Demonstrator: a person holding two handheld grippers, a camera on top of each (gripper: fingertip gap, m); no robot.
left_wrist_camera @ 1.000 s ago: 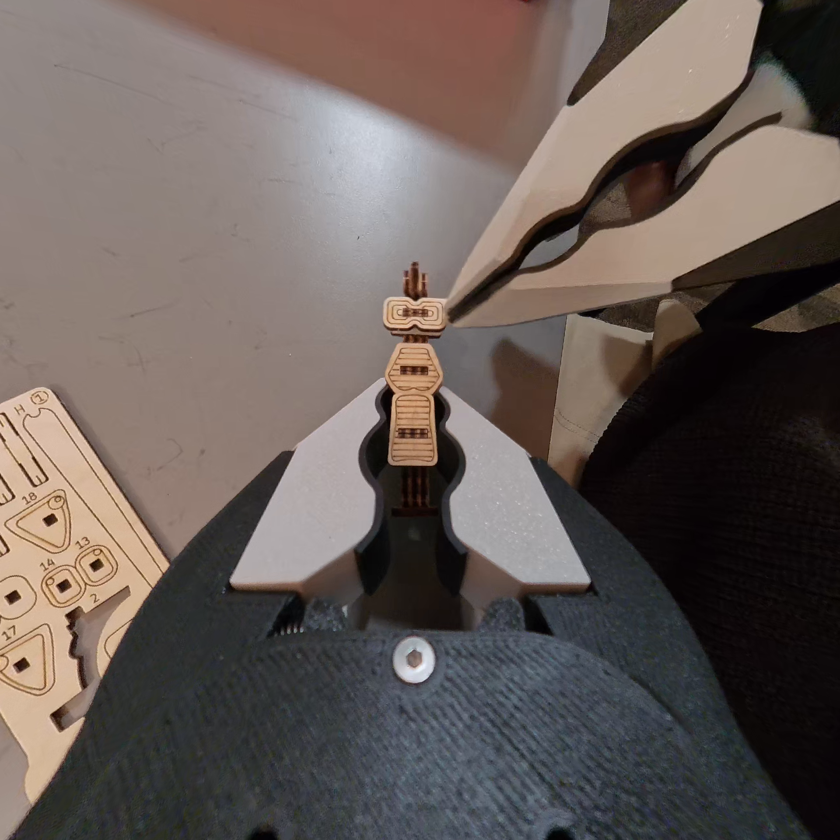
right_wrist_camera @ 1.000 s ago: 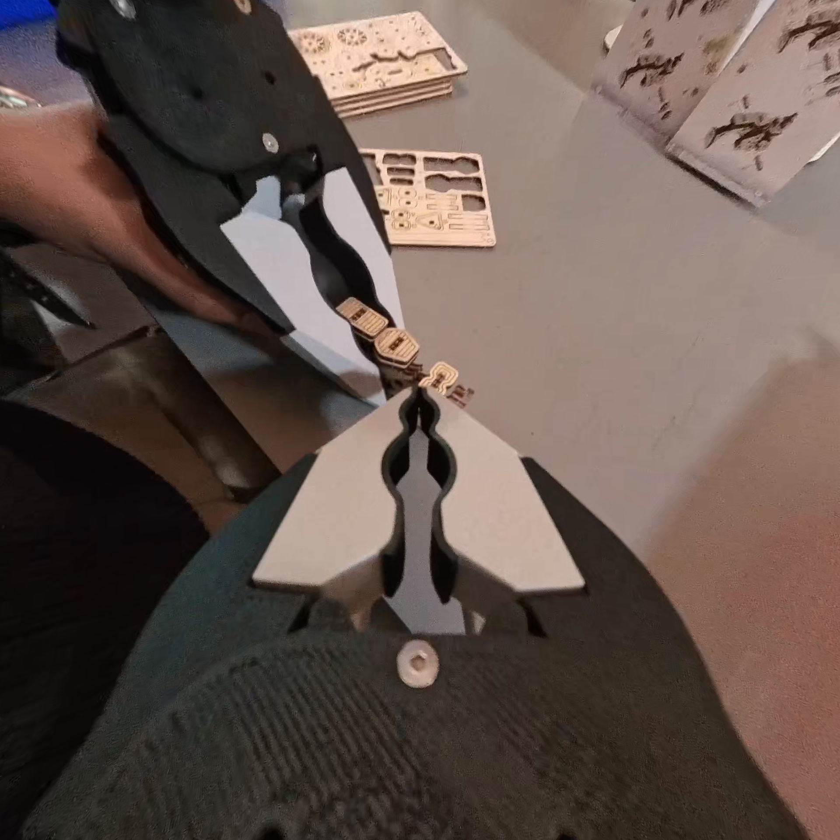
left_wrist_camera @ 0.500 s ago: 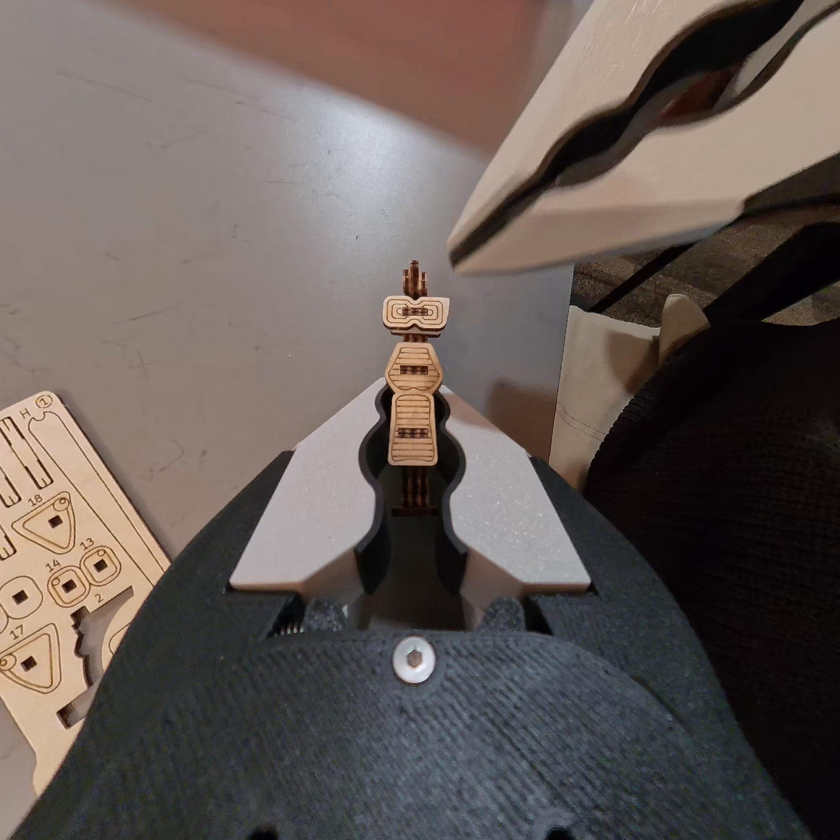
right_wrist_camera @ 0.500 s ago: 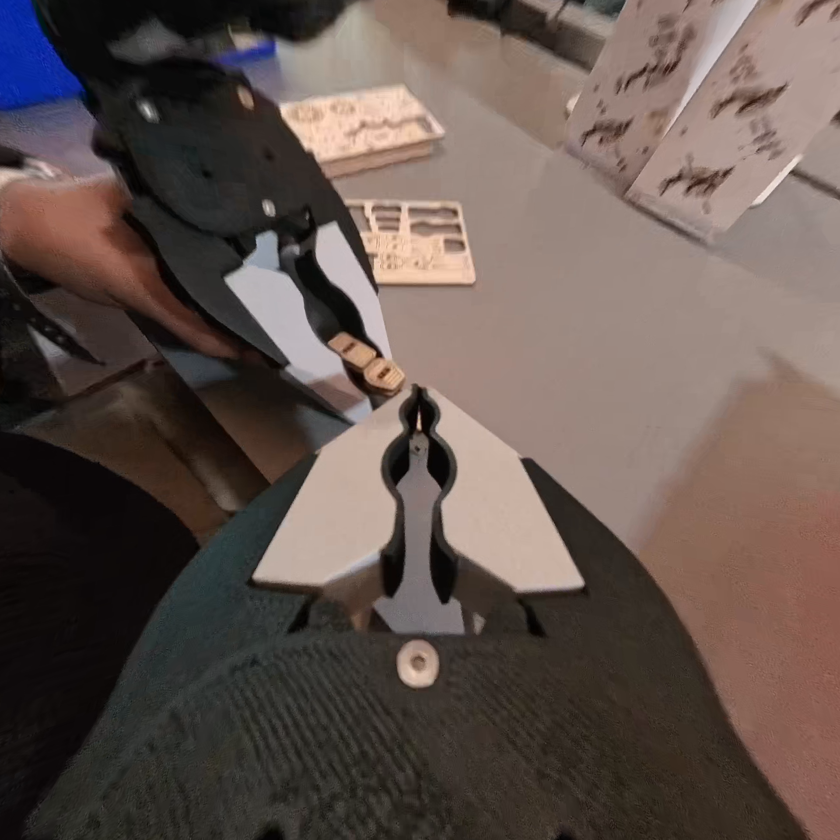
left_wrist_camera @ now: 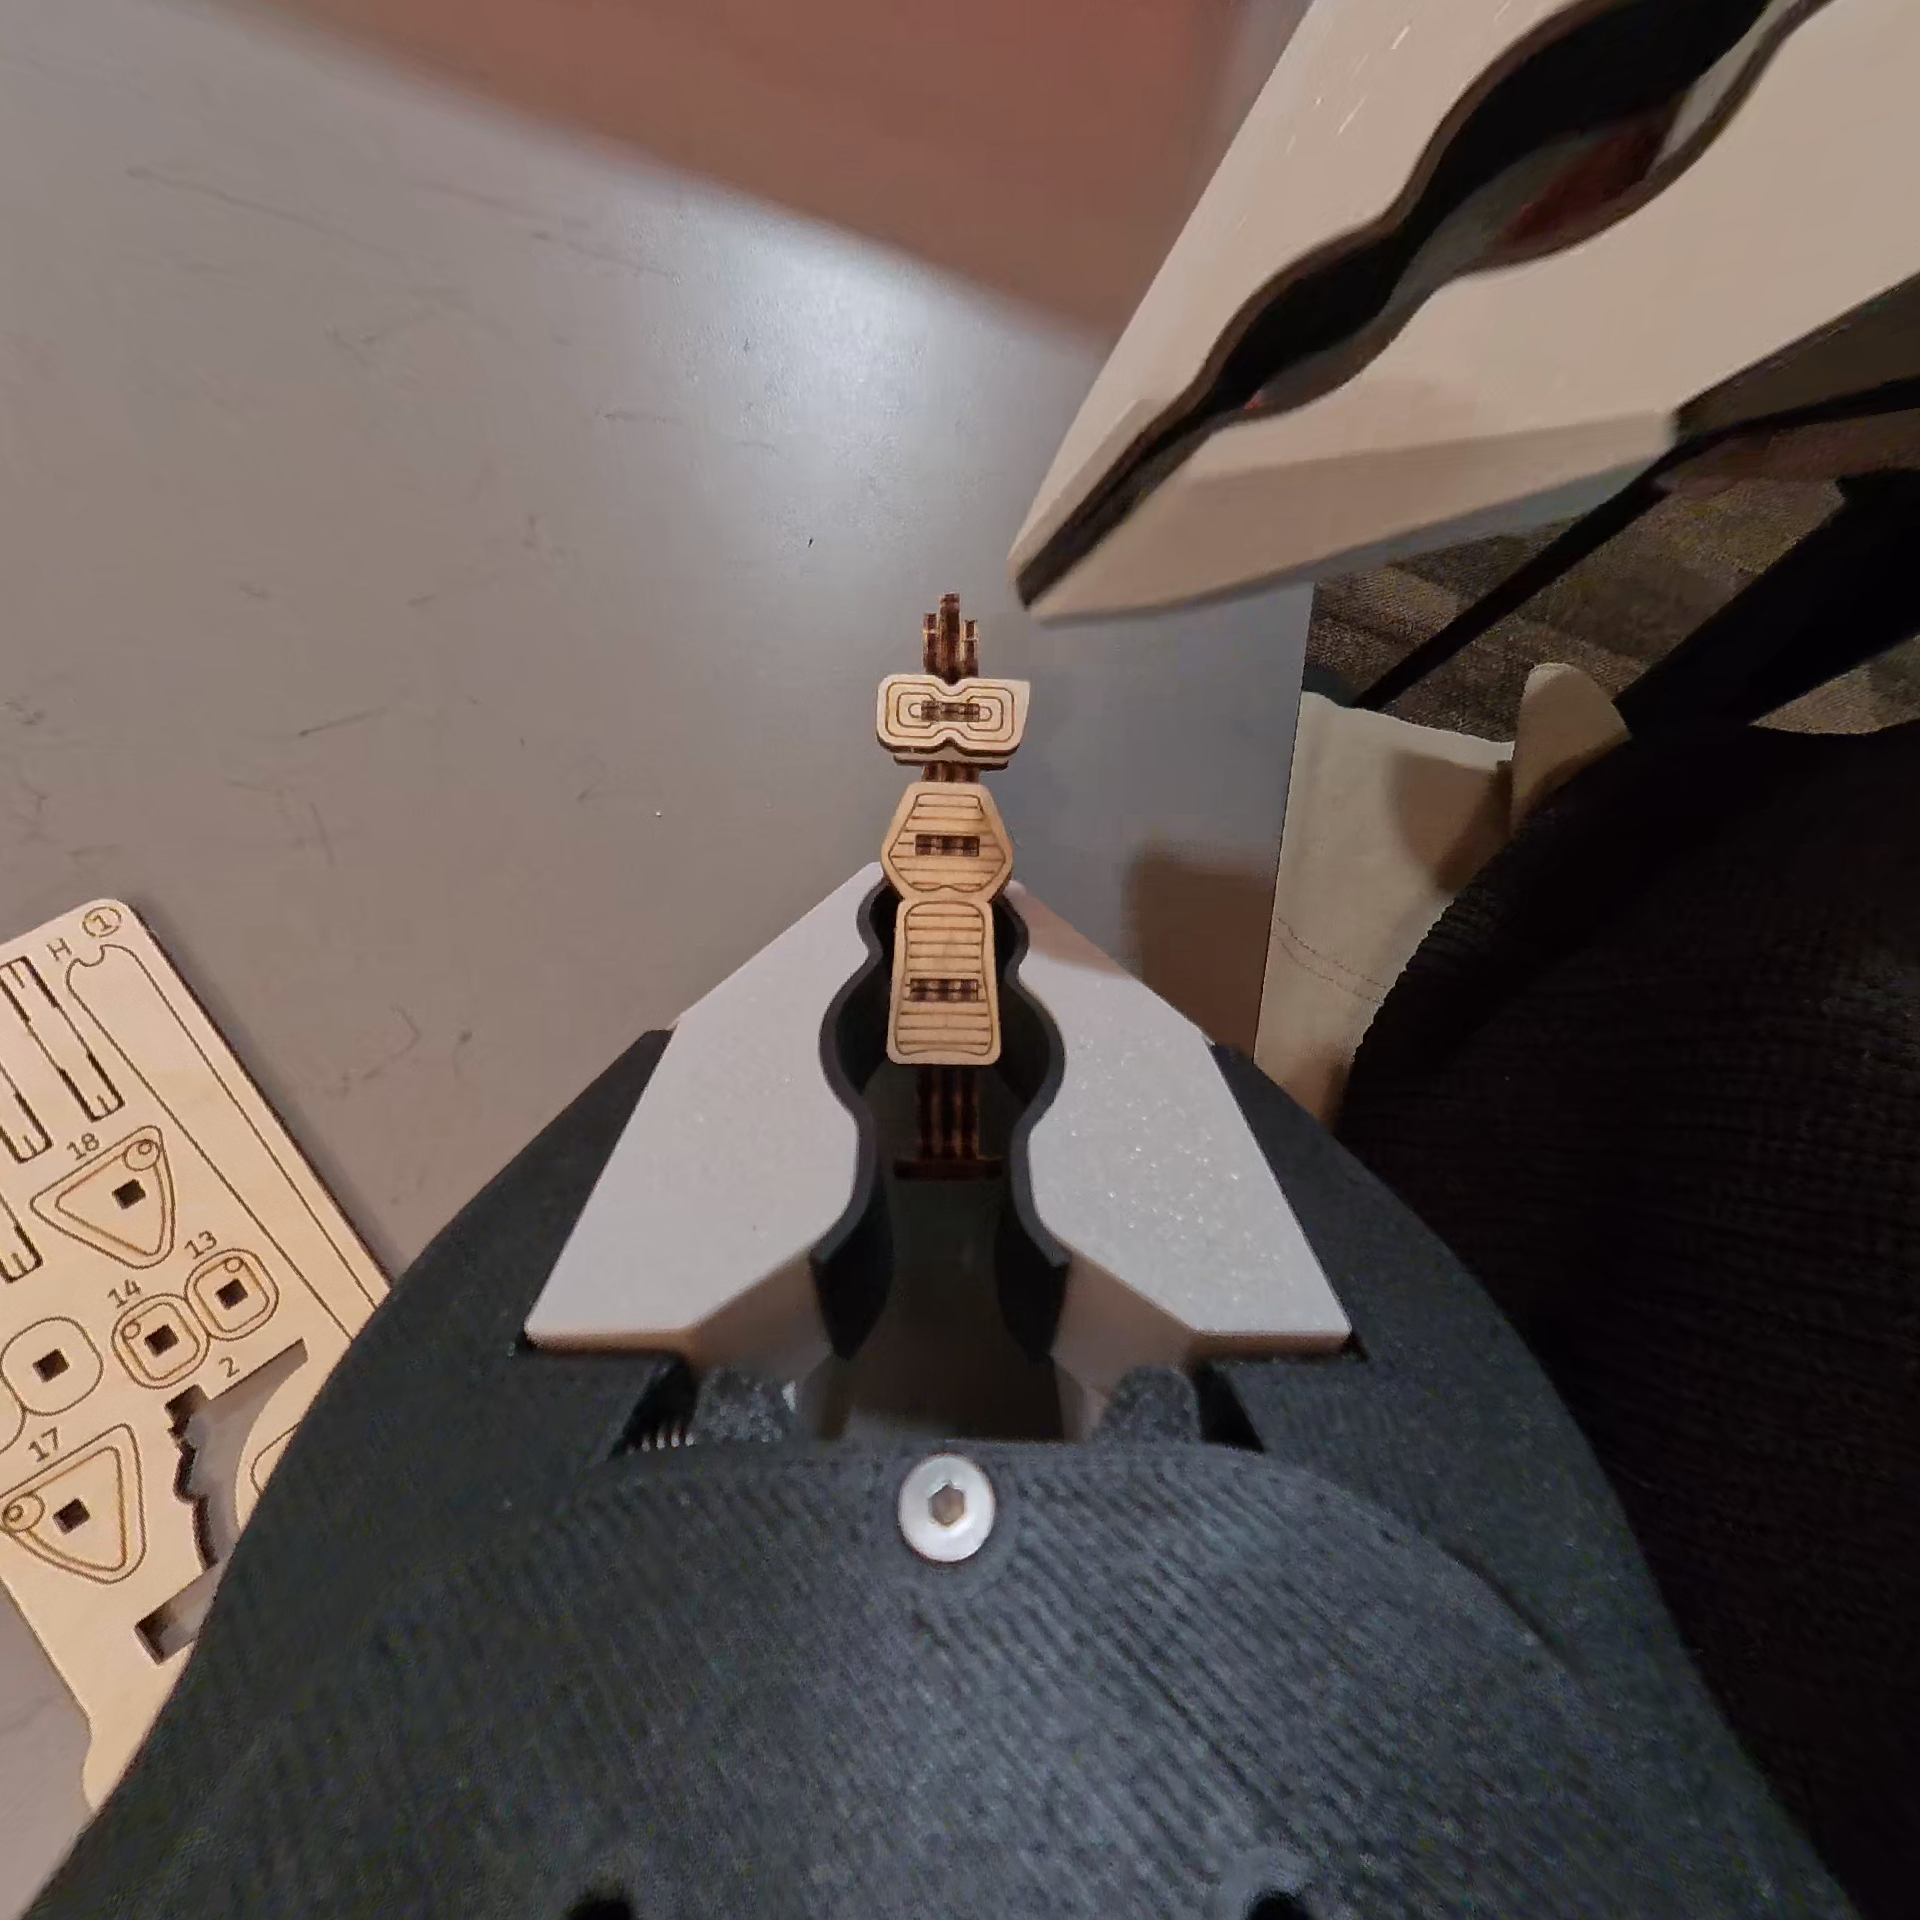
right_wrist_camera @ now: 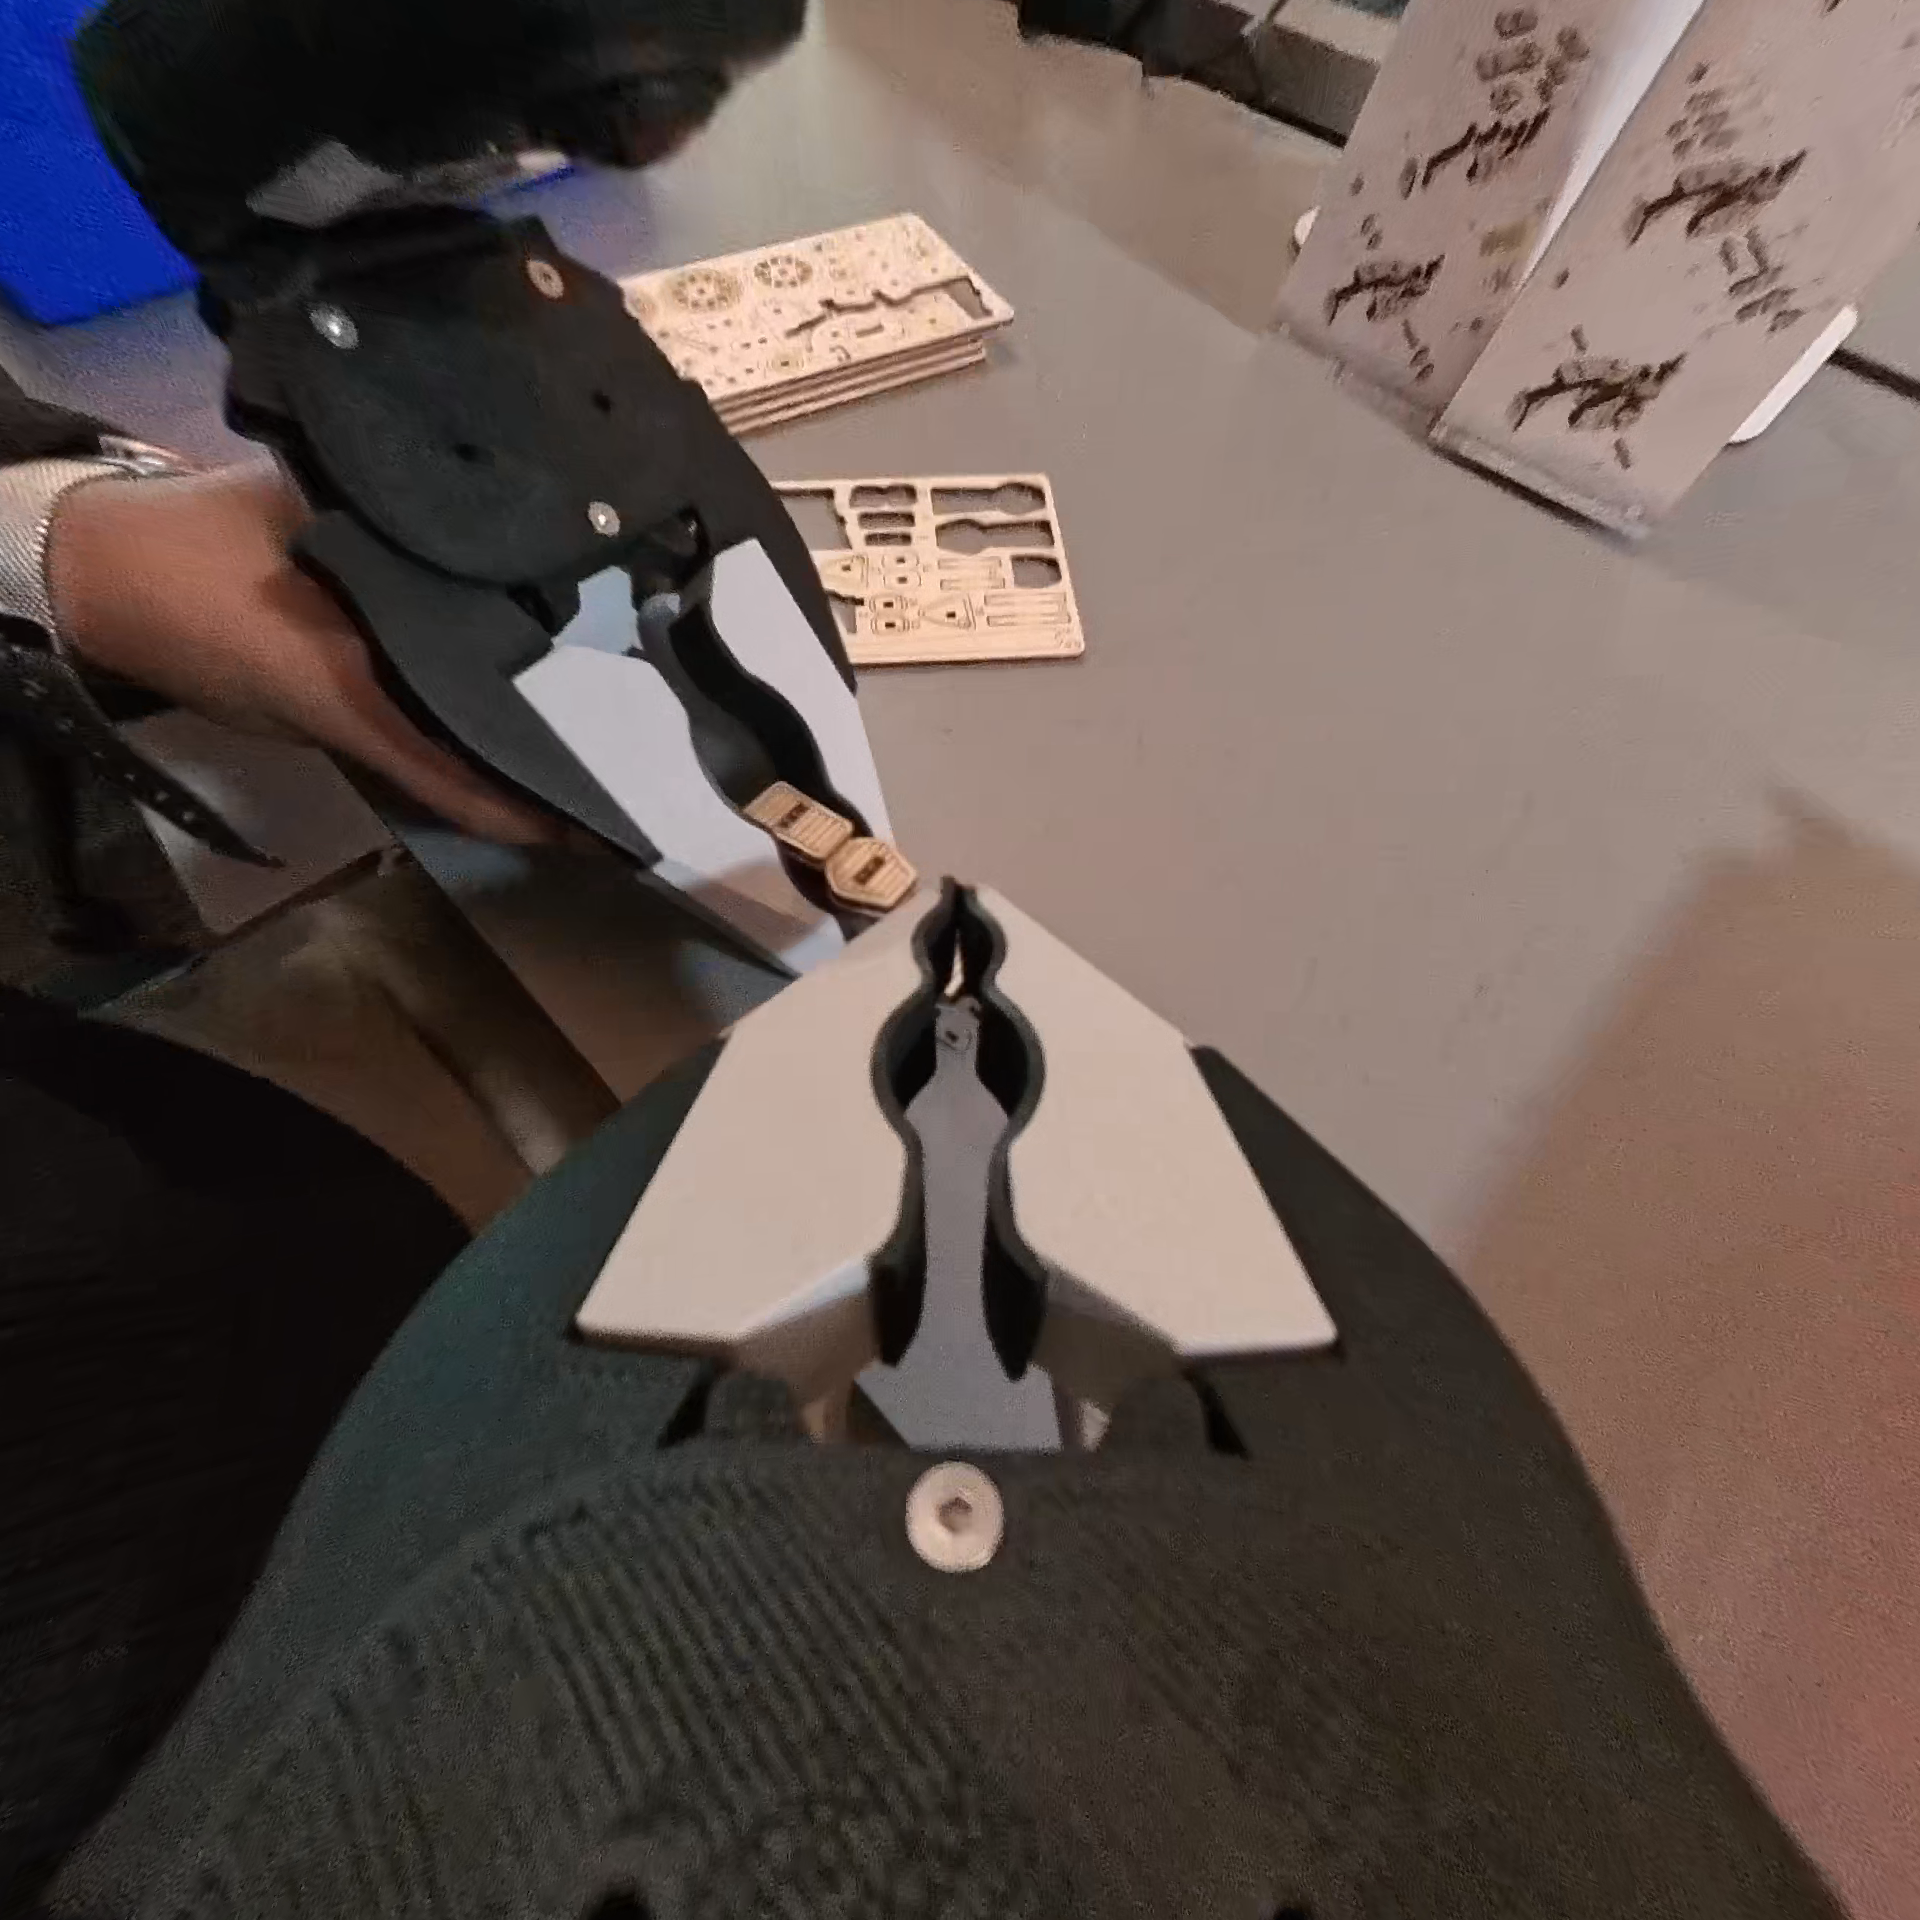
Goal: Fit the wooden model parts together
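My left gripper (left_wrist_camera: 945,896) is shut on a small wooden model assembly (left_wrist_camera: 948,847): three engraved plates stacked along a dark slotted spine, standing up out of the jaws. In the right wrist view the left gripper (right_wrist_camera: 868,883) comes in from the left with the assembly (right_wrist_camera: 831,836) at its tip. My right gripper (right_wrist_camera: 951,899) is shut and looks empty. Its tip sits just right of the assembly without touching it. In the left wrist view the right gripper (left_wrist_camera: 1039,592) hangs above and to the right of the top plate.
A wooden parts sheet (left_wrist_camera: 114,1195) lies on the grey table (left_wrist_camera: 416,520) by my left gripper and also shows in the right wrist view (right_wrist_camera: 966,582). A stack of sheets (right_wrist_camera: 821,312) lies farther back. Two patterned panels (right_wrist_camera: 1558,260) stand back right. A hand (right_wrist_camera: 208,623) holds the left gripper.
My right gripper's tip was against the assembly's top plate; it has lifted up and away from it. The left gripper and the assembly have stayed put.
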